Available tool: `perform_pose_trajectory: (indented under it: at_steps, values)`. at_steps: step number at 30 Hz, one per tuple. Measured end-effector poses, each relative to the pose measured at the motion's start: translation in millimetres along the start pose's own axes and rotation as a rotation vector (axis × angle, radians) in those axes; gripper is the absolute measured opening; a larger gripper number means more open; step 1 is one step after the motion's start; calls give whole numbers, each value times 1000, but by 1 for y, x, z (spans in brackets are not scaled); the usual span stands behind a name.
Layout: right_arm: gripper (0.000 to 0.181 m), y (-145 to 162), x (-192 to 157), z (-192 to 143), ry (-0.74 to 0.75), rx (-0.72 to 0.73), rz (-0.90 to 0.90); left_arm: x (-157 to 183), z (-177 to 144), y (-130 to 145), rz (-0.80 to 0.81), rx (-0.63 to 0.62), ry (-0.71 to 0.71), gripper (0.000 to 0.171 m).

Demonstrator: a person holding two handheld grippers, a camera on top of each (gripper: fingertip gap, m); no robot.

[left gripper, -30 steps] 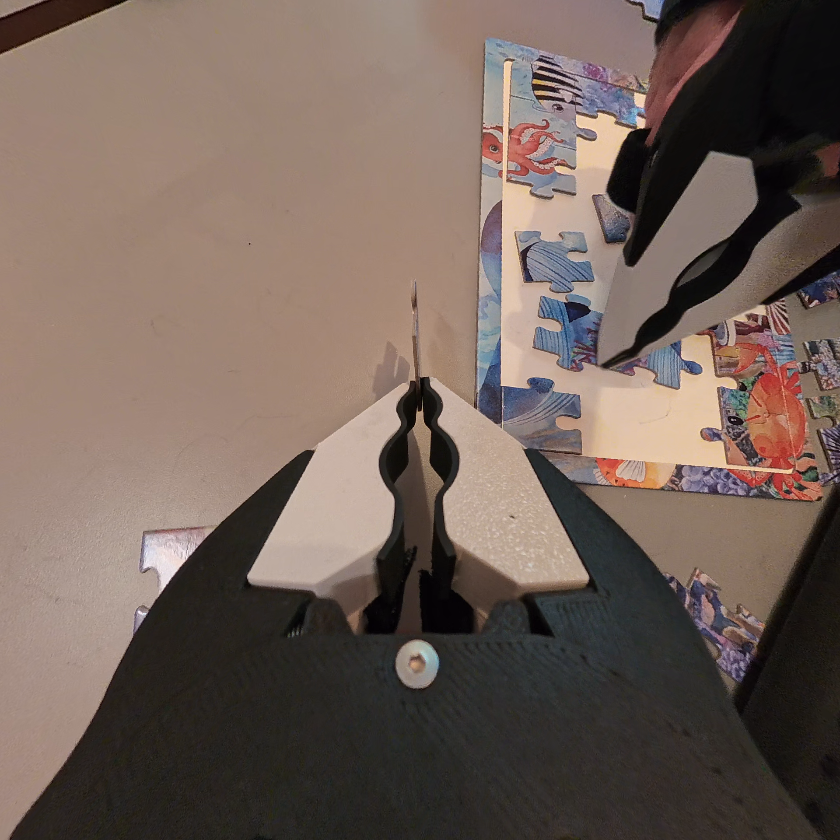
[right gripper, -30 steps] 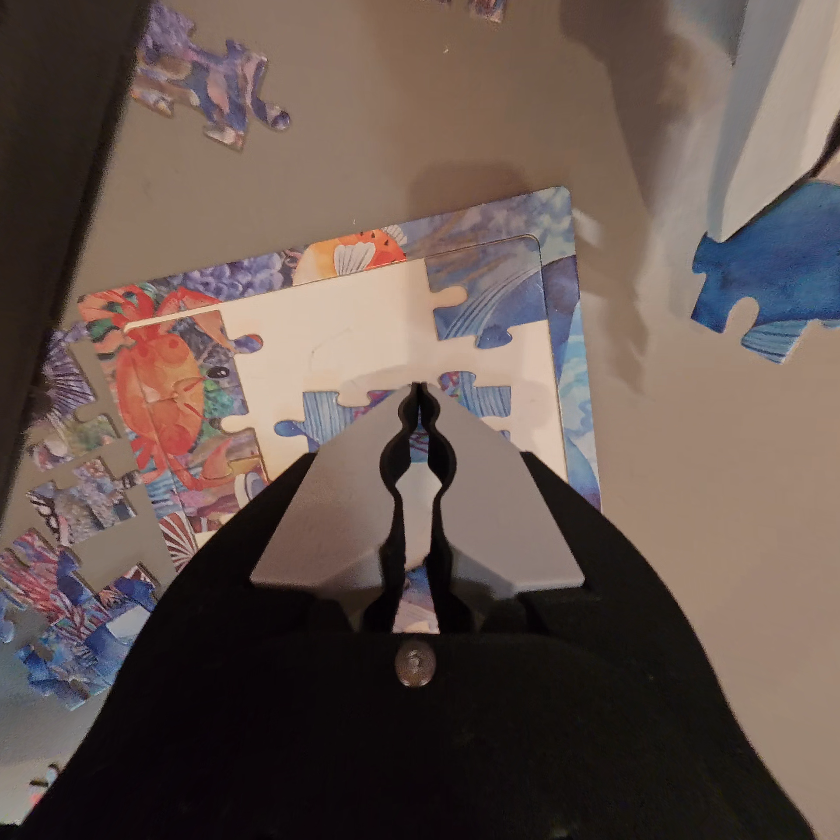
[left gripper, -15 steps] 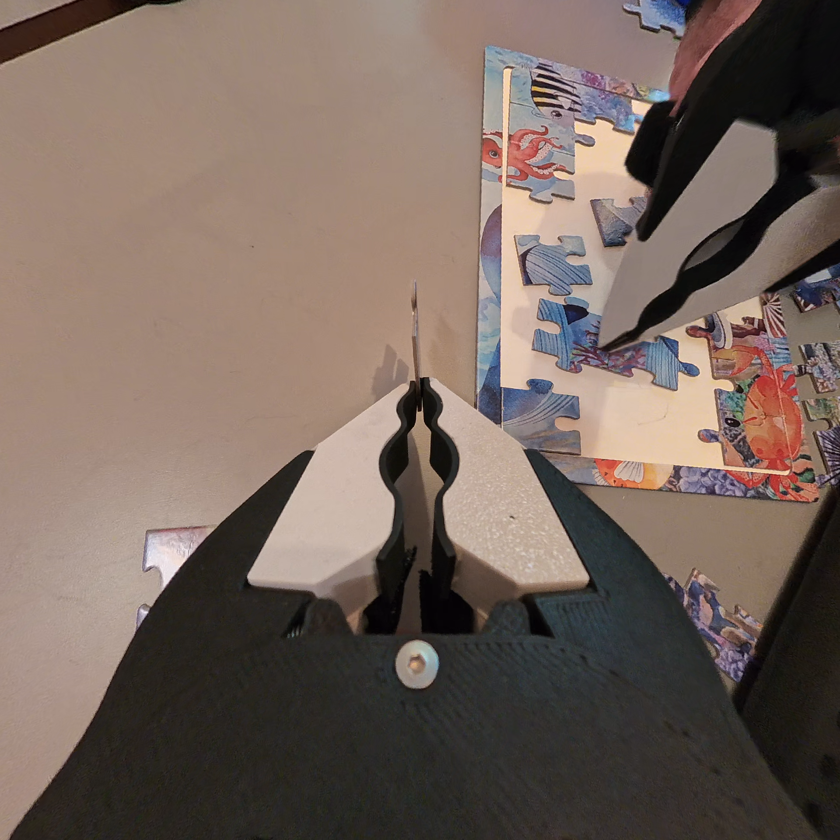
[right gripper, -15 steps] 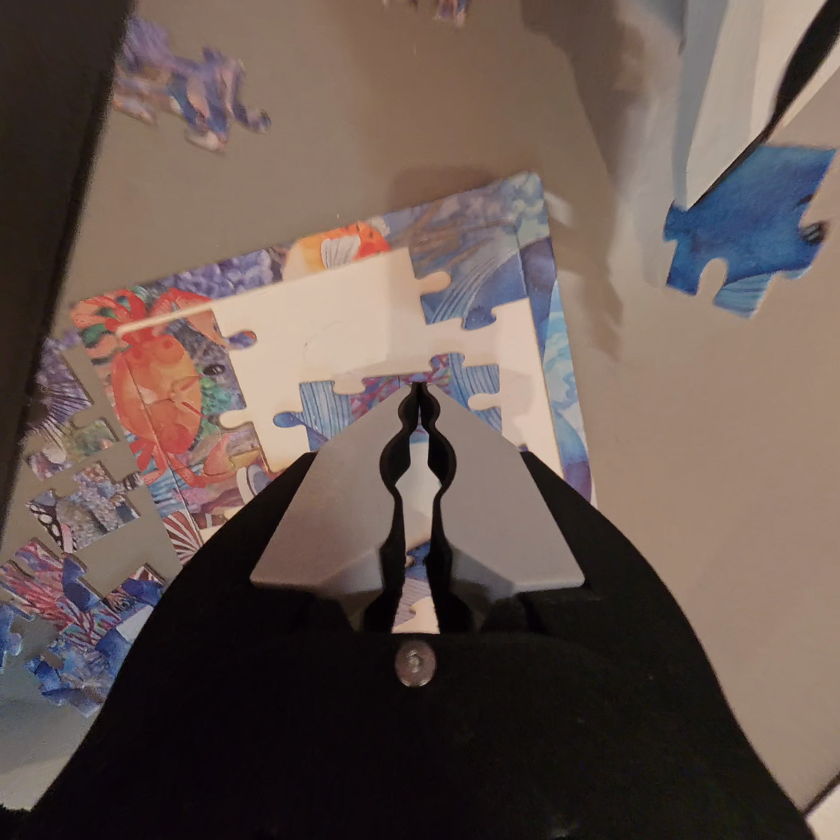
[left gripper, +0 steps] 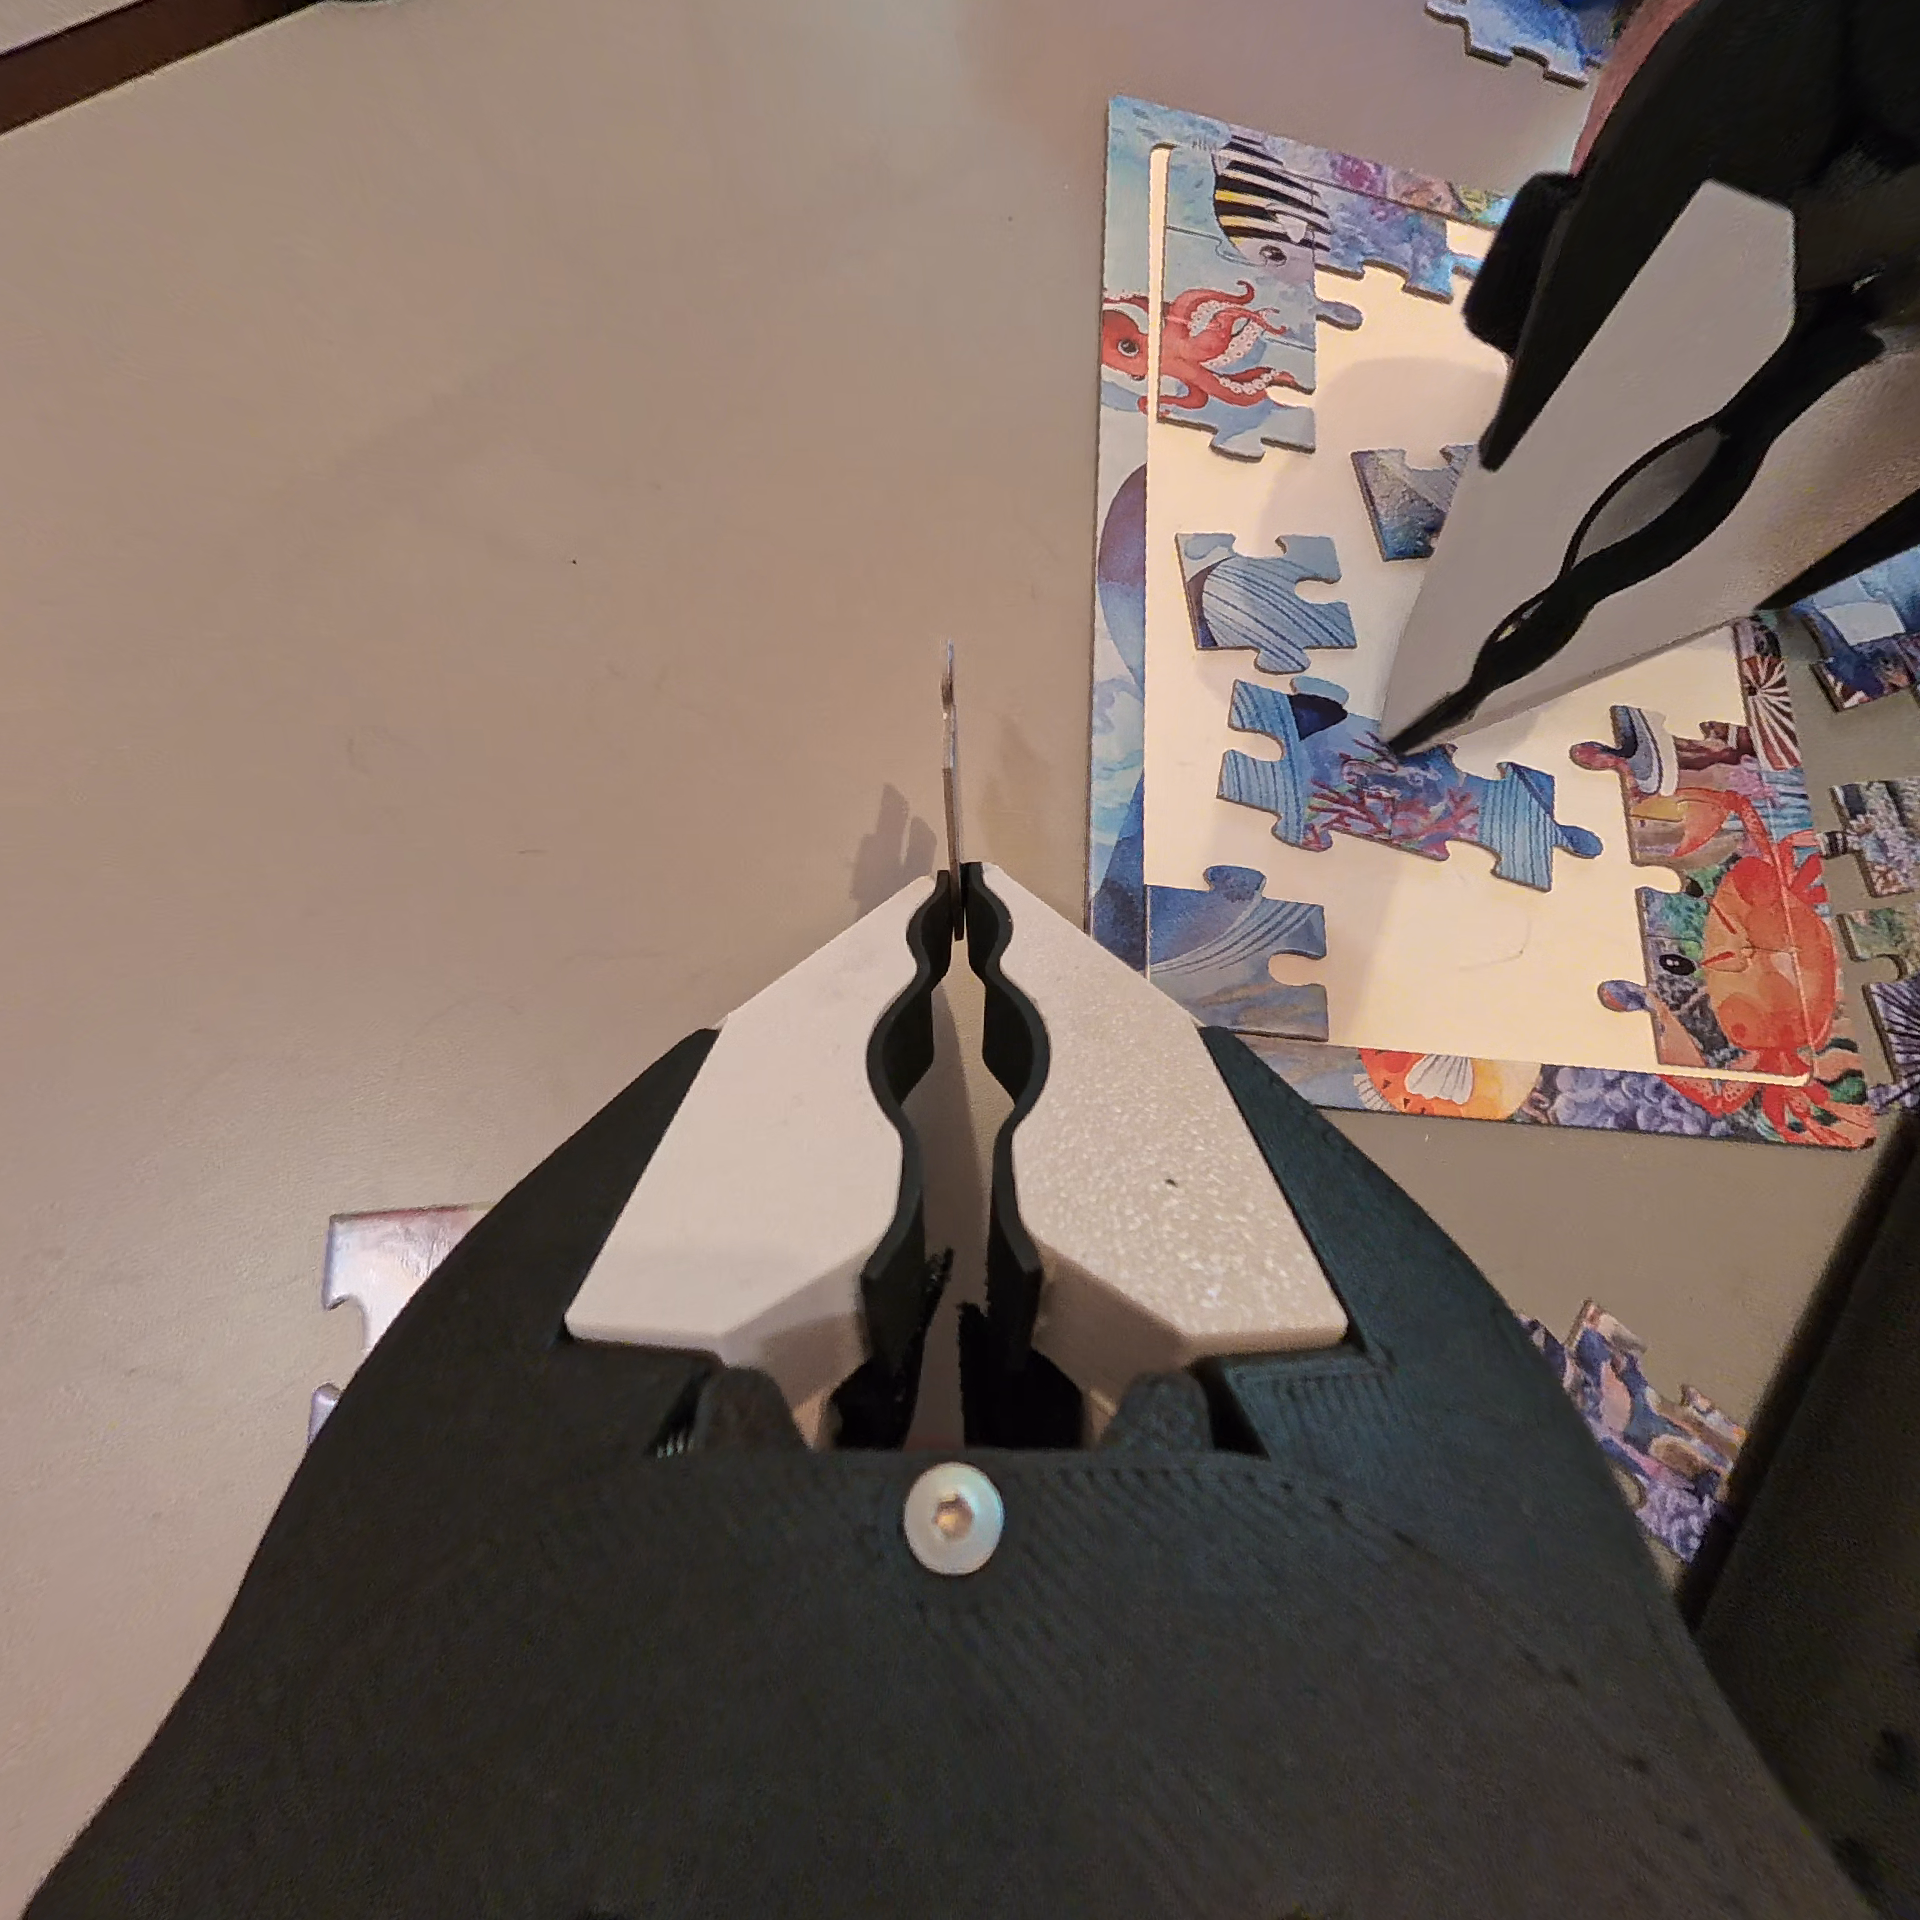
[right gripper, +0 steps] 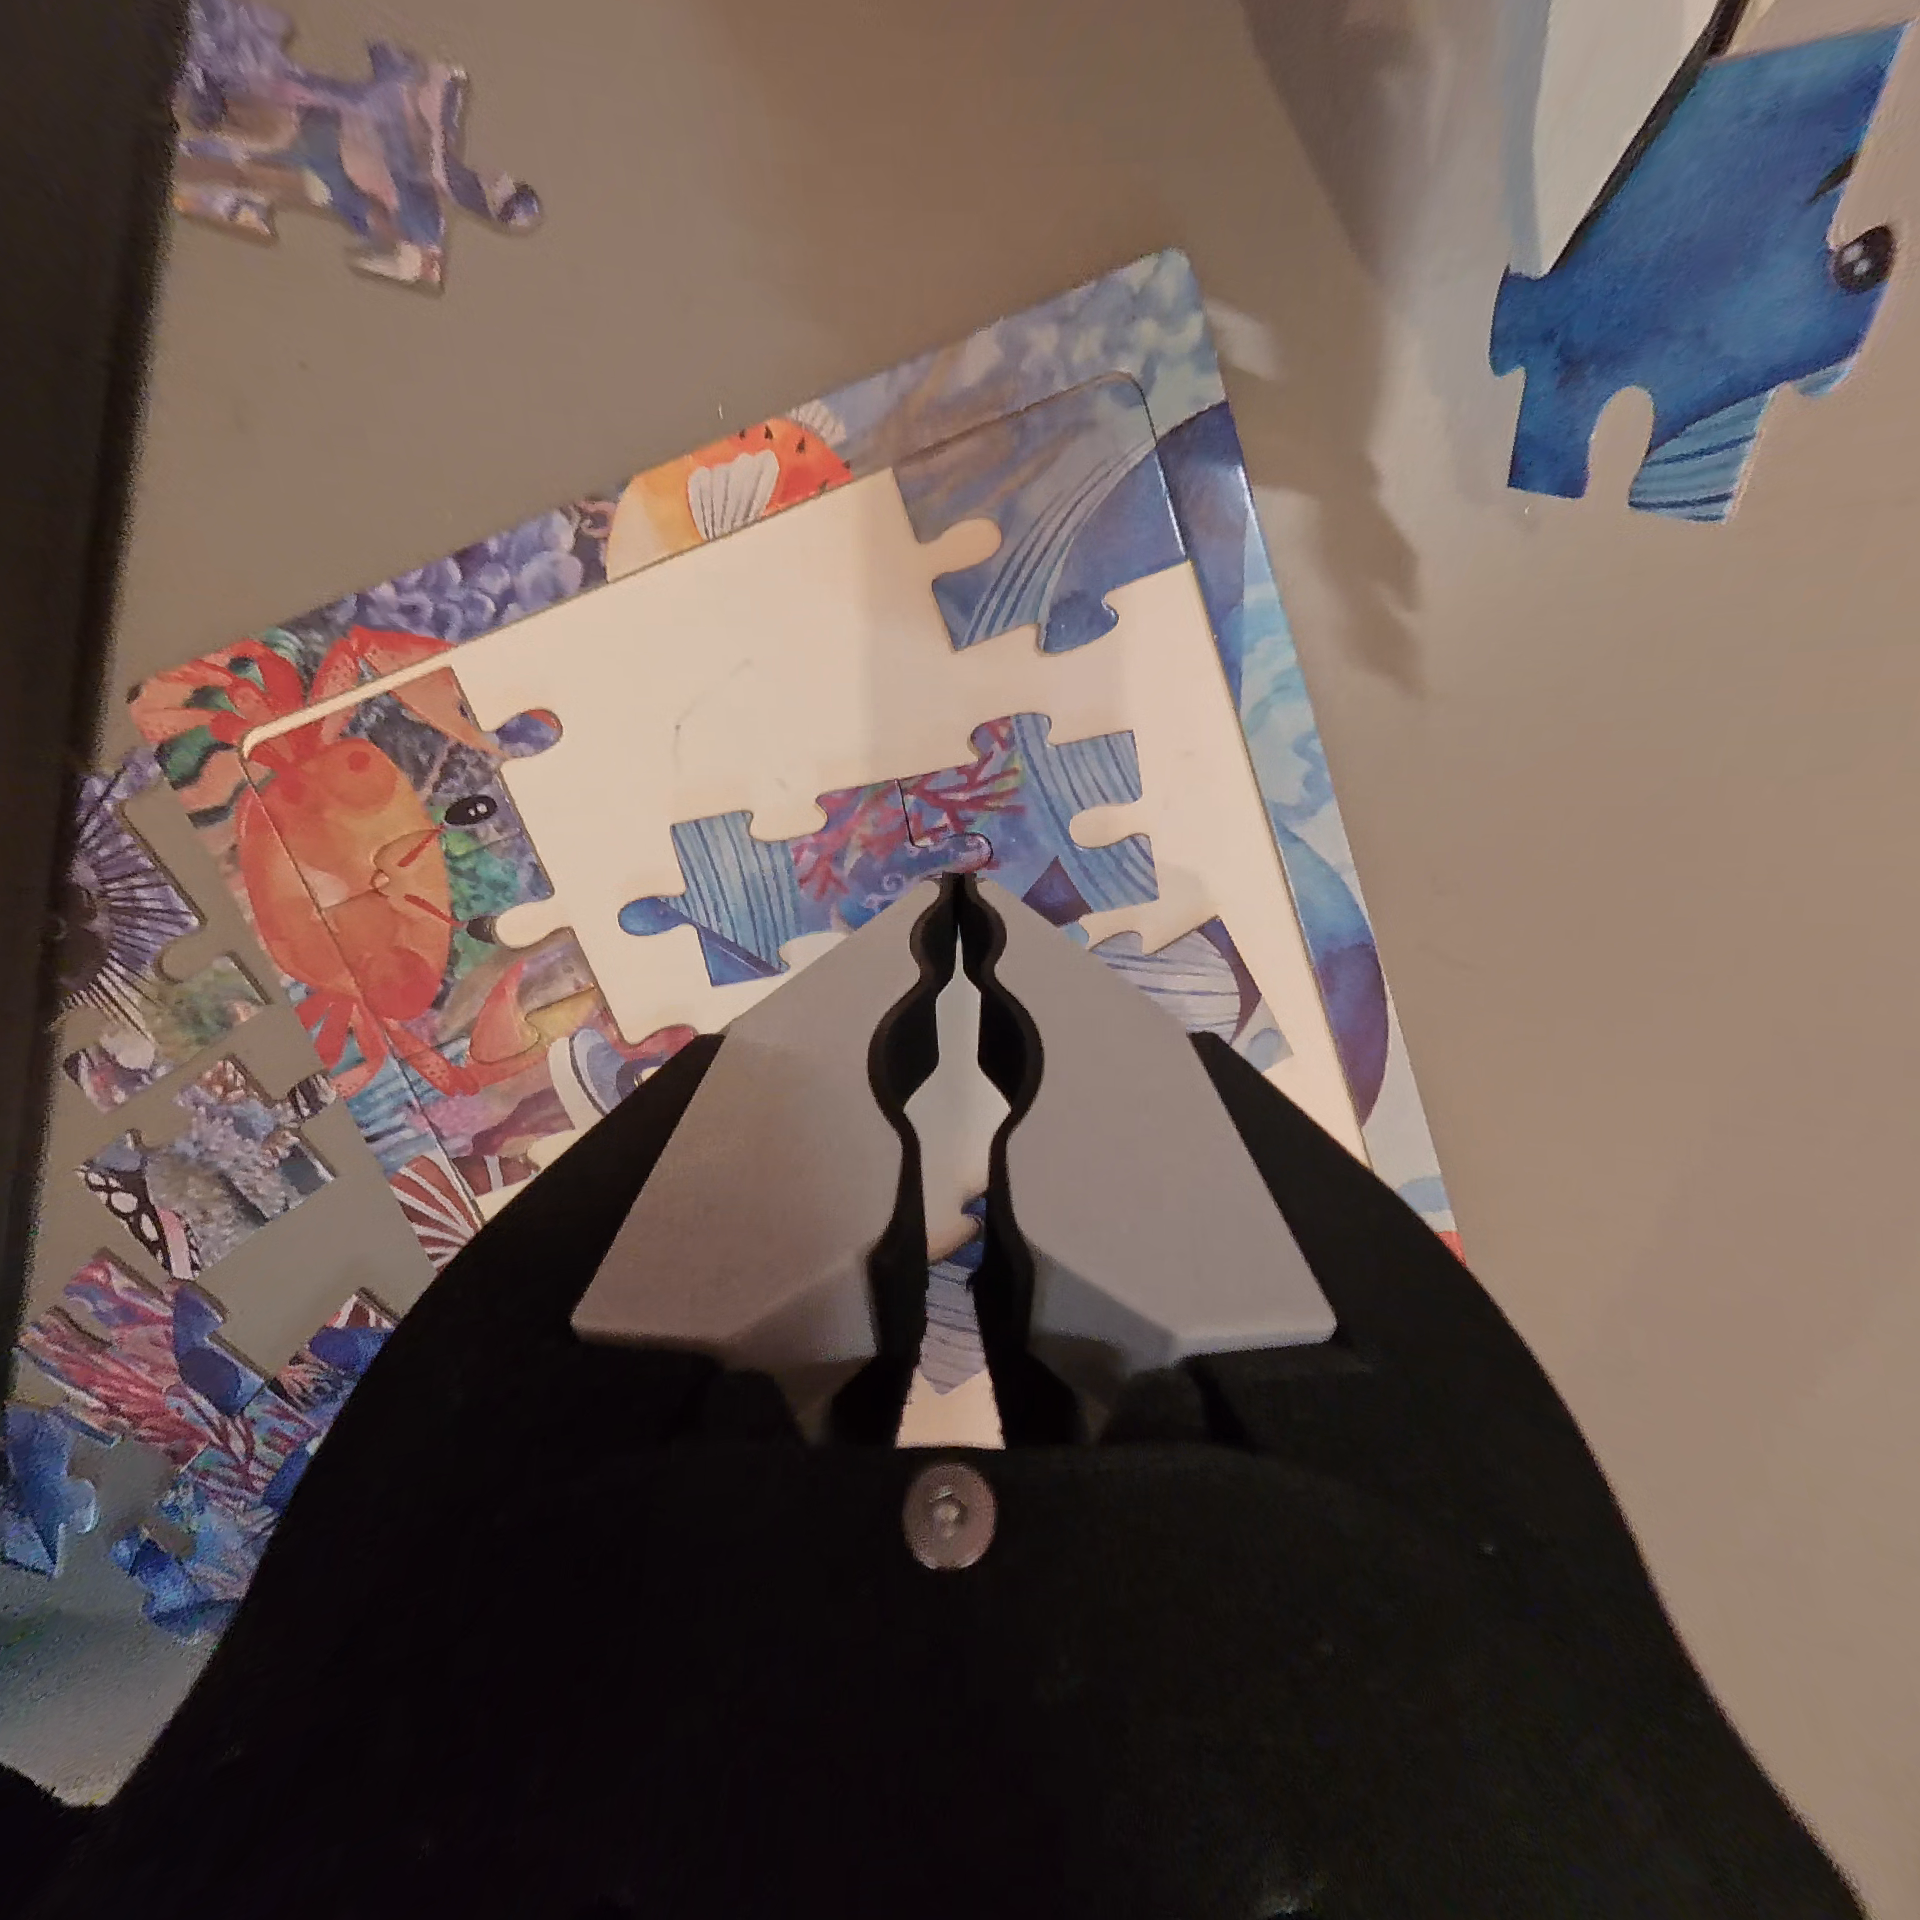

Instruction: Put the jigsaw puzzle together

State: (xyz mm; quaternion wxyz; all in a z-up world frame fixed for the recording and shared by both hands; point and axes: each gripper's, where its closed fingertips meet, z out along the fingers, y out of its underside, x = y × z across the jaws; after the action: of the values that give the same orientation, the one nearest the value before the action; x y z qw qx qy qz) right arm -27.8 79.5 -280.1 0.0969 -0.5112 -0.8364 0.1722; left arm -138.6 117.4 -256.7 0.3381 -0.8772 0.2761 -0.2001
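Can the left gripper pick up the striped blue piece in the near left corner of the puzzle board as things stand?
Probably not yet: the left gripper is shut on a blue piece. The corner piece lies uncovered just right of its tips.

The puzzle board (left gripper: 1117, 520) lies flat on the worktop (left gripper: 520, 468). Some pieces sit inside it, at its corners and in the middle. Loose pieces (right gripper: 208, 1164) lie on the worktop beside the board. One piece (left gripper: 948, 769) stands on edge, up off the worktop, beside the board.
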Motion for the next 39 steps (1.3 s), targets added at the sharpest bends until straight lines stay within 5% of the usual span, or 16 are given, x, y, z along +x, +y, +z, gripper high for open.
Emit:
perform_pose_trajectory:
  at_steps: [6,12,18,39]
  values:
    - [0,12,1,2,13,-65,15,0,1,1,-1,-3,1,0]
    - [0,-4,13,-25,124,52,69,0,1,1,0,0,4,0]
    - [34,-3,15,-27,171,50,144,2,0,-1,5,3,5,0]
    - [32,11,23,-23,206,-10,203,3,0,0,12,2,11,0]
